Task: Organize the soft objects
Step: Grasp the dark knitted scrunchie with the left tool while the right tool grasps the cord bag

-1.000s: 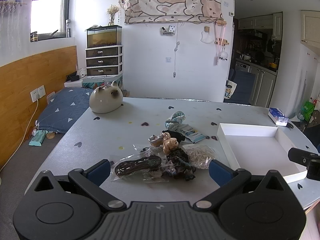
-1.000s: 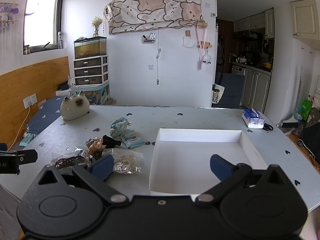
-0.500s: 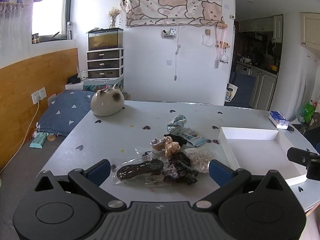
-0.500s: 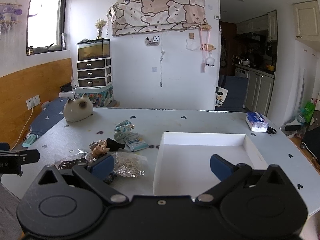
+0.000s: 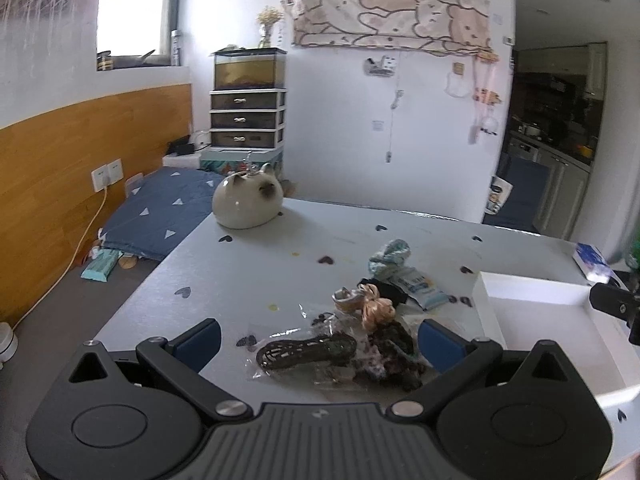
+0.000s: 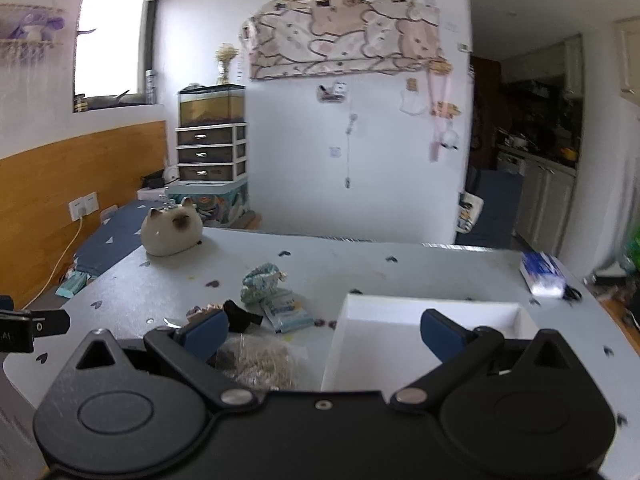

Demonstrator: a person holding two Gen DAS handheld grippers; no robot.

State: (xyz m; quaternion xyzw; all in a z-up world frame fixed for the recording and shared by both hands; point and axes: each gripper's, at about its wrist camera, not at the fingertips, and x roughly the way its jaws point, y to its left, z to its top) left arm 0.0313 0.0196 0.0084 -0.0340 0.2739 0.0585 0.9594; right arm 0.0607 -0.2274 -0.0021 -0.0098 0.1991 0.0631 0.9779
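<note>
**Q:** What does the left wrist view show?

**A:** The left gripper (image 5: pixel 318 339) hangs low over the near edge of a pale grey table (image 5: pixel 256 264) printed with small dark hearts. Its jaws are spread wide and empty. Between the blue fingertips (image 5: pixel 200 340) lies a clear bag of dark cords (image 5: pixel 306 351), touching a dark patterned scrunchie (image 5: pixel 394 346). Just behind these sit a peach satin scrunchie (image 5: pixel 376 307), a black fabric piece (image 5: pixel 386 290), a flat blue-and-white packet (image 5: pixel 416 286) and a teal knitted scrunchie (image 5: pixel 390 254). A white tray (image 5: pixel 532 294) stands to the right of the heap, apart from it.

**Q:** And the right wrist view?

**A:** The right gripper (image 6: pixel 324 330) also has its jaws spread wide, holding nothing. Its right finger lies over the white tray, whose floor shows bare; its left finger lies over the heap, just above a clear bag of pale bands (image 6: pixel 260 362). The tip of the left gripper enters at the far left edge.

**Q:** What else stands on the table?

**A:** A cream cat-shaped ornament (image 6: pixel 172 234) at the far left corner and a blue tissue pack (image 6: pixel 542 274) at the far right edge, both well apart from the heap.
</note>
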